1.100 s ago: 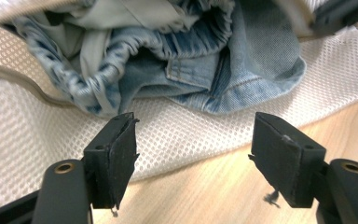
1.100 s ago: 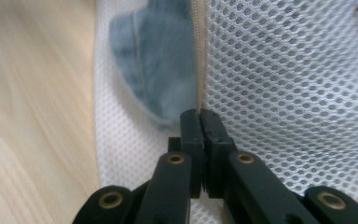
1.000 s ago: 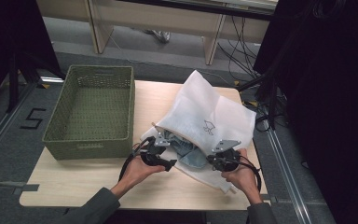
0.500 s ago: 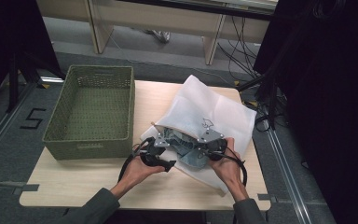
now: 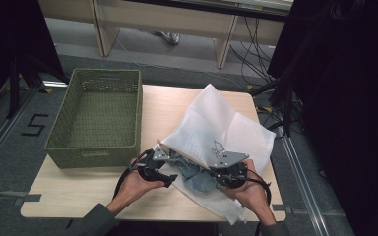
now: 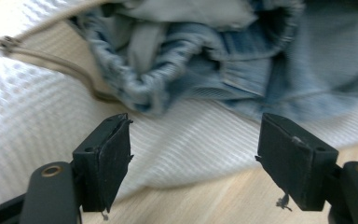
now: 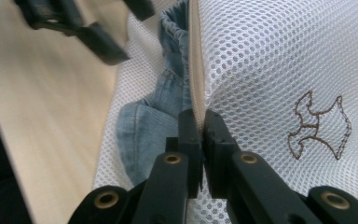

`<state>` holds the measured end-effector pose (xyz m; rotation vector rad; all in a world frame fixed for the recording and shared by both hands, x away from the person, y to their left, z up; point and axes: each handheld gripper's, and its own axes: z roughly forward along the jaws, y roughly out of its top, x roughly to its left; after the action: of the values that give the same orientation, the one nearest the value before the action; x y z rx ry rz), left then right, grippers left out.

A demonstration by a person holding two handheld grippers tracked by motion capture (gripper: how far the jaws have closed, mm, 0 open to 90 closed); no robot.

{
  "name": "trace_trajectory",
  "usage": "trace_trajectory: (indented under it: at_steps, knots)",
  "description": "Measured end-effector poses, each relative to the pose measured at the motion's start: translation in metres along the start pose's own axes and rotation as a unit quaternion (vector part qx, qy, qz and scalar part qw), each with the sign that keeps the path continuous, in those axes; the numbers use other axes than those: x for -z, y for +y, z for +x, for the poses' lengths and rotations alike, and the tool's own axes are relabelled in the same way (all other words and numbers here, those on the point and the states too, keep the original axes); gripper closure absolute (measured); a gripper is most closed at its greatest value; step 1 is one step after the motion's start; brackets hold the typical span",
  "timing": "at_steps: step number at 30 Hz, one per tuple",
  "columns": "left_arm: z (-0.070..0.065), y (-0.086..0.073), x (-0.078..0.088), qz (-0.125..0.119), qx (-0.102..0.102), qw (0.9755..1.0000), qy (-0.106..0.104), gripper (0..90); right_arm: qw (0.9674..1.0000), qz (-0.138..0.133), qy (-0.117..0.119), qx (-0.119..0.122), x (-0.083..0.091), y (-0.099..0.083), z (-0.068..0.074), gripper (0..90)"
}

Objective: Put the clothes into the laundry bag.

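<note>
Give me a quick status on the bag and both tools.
Right tool shut on mesh bag rim, lifting it. Left tool open, jaws just widened, nothing between them. Jeans half inside the bag mouth. Basket off to the side, nothing blocking.

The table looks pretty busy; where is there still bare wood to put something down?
Bare table runs along the near edge, below the green basket. A strip behind the white mesh bag by the far edge is free too. The near right is crowded: bag, denim garment and both tongs.

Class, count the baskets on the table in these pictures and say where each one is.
1. A green woven basket stands on the left part of the wooden table, left of the white mesh laundry bag. Nothing hides another.
</note>
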<state>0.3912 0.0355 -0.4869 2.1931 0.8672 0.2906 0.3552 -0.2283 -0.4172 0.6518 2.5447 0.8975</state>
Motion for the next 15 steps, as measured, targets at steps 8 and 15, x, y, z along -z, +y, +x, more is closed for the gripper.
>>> trace_trajectory:
  at_steps: [8, 15]
  knots:
    - [0.013, 0.015, -0.032, -0.014, -0.027, 0.9995, 0.004, 64.7, 0.9997, -0.006, -0.021, -0.009, -0.006, 0.002, -0.002, 69.4]
    - [0.017, 0.025, -0.027, -0.028, -0.016, 0.9995, 0.001, 77.6, 0.9963, 0.012, -0.082, 0.022, -0.023, 0.021, -0.006, 82.9]
